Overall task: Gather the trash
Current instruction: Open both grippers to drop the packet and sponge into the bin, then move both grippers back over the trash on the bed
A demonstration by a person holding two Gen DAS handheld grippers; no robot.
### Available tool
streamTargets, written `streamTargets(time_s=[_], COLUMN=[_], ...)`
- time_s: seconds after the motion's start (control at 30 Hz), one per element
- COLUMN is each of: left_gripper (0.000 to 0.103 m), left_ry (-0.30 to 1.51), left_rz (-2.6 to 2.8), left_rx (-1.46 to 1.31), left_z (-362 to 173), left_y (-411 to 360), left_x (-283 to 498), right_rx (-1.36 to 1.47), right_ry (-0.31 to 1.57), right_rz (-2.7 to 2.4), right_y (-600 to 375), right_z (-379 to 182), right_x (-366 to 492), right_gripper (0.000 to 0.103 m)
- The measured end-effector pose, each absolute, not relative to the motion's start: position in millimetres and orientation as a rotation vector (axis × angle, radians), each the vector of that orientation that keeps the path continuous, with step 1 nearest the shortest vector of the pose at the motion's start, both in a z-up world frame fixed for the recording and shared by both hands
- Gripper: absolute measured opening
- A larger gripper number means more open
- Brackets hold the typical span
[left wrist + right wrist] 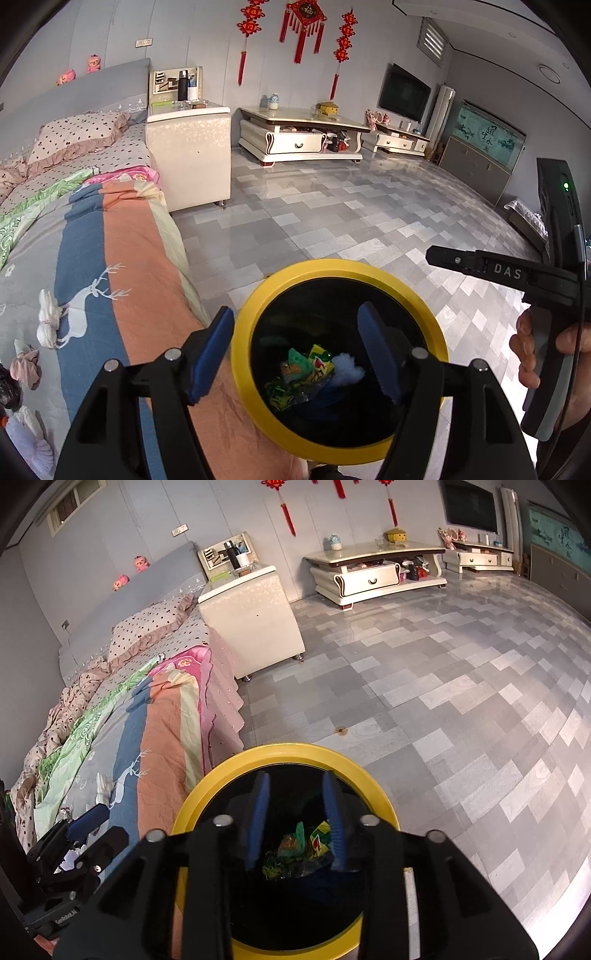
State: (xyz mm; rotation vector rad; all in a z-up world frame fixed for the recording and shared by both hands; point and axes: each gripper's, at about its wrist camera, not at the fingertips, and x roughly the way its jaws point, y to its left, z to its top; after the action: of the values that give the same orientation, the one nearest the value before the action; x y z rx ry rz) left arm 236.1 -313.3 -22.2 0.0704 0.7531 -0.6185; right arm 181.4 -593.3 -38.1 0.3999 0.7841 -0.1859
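Over the yellow-rimmed bin, both grippers hang open-fingered.

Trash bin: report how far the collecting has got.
Done: crumpled green wrappers and a bluish wad lie at the bottom of the yellow-rimmed trash bin. In hand: nothing; the left tool and right tool both hang open over the bin's mouth. Left: white crumpled tissues on the bed look like more trash to fetch.
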Motion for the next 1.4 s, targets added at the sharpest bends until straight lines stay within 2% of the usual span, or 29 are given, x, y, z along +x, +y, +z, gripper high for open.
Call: streamTargets(time_s=[0.3,0.57,0.73,1.03,1.4], left_gripper=[0.08,0.089,0.093,0.095,0.095], left_ry=[0.69,0.634,0.628,0.621,0.686], left_rz=[-0.54,-0.433,-0.349,-0.205,-0.05], left_rx=[0.068,0.061,0.044,0.024,-0.02], left_z=[4.7,29.3,35.5,40.3,14.6], left_y=[-260.4,-187.6,-136.8,-46.3,52.9], left_x=[225.5,215.2,214.3,206.1,202.7], right_rx=[0.365,0.299,0.245,0.174,0.096], right_ry=[0.779,0.726,0.696,0.673,0.736], right_rz=[-0.184,-0.12,-0.055,0.085,0.275], right_y=[-567.3,-515.3,-469.8,-380.8,-265.2], right_z=[-25.8,5.3,23.1,41.7,27.9], right_x=[169.8,166.4,169.8,181.1,195.6], right_gripper=[0.033,0.06,0.065,0.068,0.068])
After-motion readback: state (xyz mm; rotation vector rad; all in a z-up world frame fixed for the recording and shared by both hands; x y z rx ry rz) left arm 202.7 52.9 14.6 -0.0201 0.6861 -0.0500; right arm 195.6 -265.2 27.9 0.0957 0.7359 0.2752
